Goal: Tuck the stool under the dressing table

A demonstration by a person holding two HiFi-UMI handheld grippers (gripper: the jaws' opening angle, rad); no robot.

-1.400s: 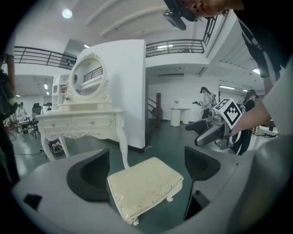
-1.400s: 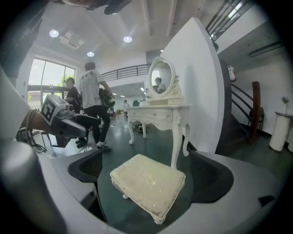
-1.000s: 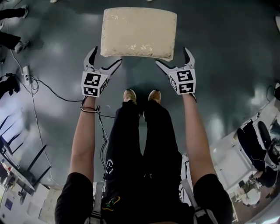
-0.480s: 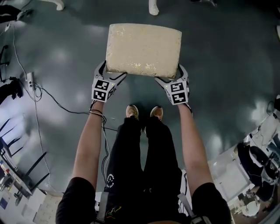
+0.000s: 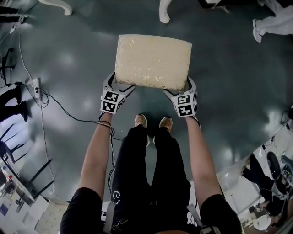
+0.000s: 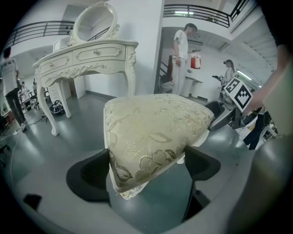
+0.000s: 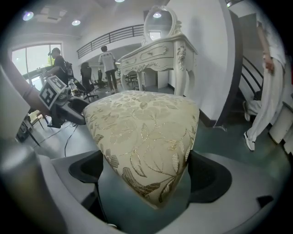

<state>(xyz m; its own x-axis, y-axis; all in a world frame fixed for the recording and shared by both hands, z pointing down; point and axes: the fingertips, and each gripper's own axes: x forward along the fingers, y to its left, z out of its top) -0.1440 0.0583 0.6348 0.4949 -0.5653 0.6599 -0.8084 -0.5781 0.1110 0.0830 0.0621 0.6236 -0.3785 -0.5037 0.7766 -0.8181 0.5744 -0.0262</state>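
Note:
The stool (image 5: 153,61) has a cream cushion with a gold leaf pattern and stands on the grey floor in front of my feet. My left gripper (image 5: 120,84) is shut on its near left corner. My right gripper (image 5: 179,87) is shut on its near right corner. In the left gripper view the stool's corner (image 6: 155,132) fills the gap between the dark jaws of the left gripper (image 6: 146,169). The right gripper (image 7: 144,176) holds the other corner (image 7: 142,132) the same way. The white carved dressing table (image 6: 87,57) with an oval mirror stands beyond the stool against a wall (image 7: 160,52).
Two white table legs (image 5: 162,11) show at the top of the head view. Cables and a power strip (image 5: 34,87) lie on the floor at left. A person in white (image 6: 181,50) stands right of the table. Desks and chairs crowd the lower corners.
Both grippers have moved forward from beside the stool's near edge and closed on its near corners. The view has advanced, and the table's legs have come in at the top.

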